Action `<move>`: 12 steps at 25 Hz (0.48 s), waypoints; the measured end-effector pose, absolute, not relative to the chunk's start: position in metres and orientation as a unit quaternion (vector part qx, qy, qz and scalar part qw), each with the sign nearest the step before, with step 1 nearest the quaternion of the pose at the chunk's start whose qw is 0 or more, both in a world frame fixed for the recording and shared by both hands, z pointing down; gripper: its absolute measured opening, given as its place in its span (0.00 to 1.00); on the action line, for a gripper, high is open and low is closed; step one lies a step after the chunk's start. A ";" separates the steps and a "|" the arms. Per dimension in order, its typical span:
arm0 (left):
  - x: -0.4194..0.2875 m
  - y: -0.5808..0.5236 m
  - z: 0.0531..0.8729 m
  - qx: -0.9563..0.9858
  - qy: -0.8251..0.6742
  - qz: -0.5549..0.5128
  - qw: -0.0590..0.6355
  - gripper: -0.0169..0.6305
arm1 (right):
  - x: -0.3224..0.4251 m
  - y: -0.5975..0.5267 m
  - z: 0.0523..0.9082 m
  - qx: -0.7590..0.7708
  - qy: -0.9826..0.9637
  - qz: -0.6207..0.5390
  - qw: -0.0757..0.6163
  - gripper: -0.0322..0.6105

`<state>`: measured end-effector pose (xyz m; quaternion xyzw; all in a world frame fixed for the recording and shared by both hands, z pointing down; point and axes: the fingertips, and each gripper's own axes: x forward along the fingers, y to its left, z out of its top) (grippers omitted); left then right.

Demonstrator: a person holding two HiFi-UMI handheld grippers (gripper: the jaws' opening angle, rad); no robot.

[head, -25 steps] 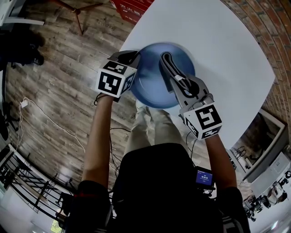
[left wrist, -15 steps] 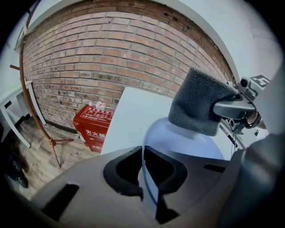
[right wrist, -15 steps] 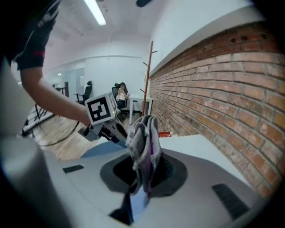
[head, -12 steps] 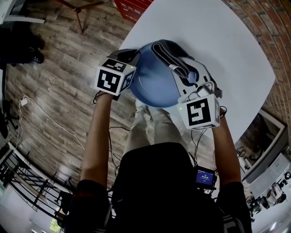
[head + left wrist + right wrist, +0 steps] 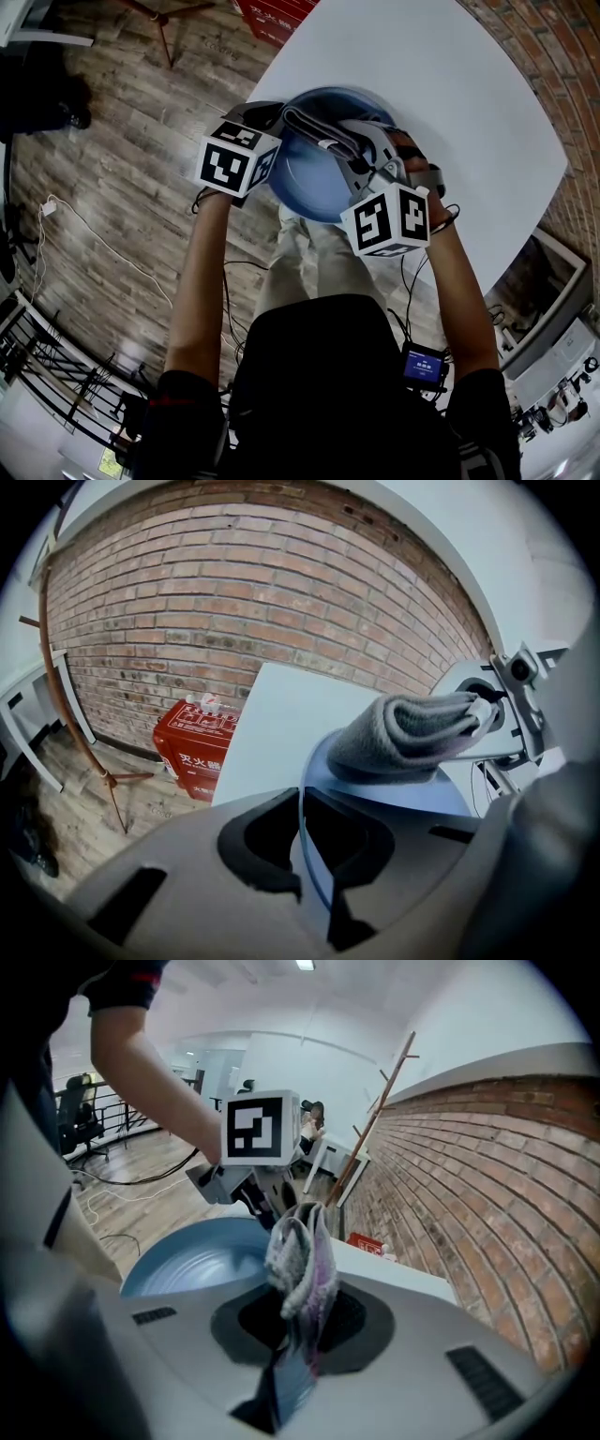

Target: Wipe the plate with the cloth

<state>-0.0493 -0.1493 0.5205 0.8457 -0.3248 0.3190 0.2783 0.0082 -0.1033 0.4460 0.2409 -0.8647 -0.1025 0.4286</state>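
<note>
Since half a second back, my right gripper [image 5: 356, 159] had swung left and dragged the cloth [image 5: 317, 129] over the plate [image 5: 305, 183], so its free end lay close to the left gripper [image 5: 270, 118].

From the head view I could only place things. The plate sat at the near edge of the white bench [image 5: 450, 94], partly overhanging it, with a gripper on either side. The left gripper view settled that hand's grip: the jaws were clamped on the plate's rim, which ran edge-on between them, and the folded cloth rested on the plate's face beyond. The right gripper view showed what neither of the others did. Those jaws were closed on the cloth, a grey bundle with a pinkish side, standing up out of them in folds. To its left lay the plate's hollow, blue and glossy with faint rings. I could not tell whether the plate touched the bench.
</note>
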 end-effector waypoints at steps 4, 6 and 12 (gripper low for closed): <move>-0.047 -0.149 0.521 0.847 -0.322 0.317 0.280 0.08 | 0.004 -0.099 0.459 0.227 -0.866 -0.096 0.436 0.13; -0.048 -0.149 0.520 0.848 -0.321 0.316 0.279 0.08 | 0.000 -0.098 0.464 0.220 -0.866 -0.092 0.440 0.13; -0.050 -0.149 0.522 0.850 -0.316 0.315 0.279 0.08 | -0.008 -0.093 0.488 0.202 -0.861 -0.080 0.460 0.13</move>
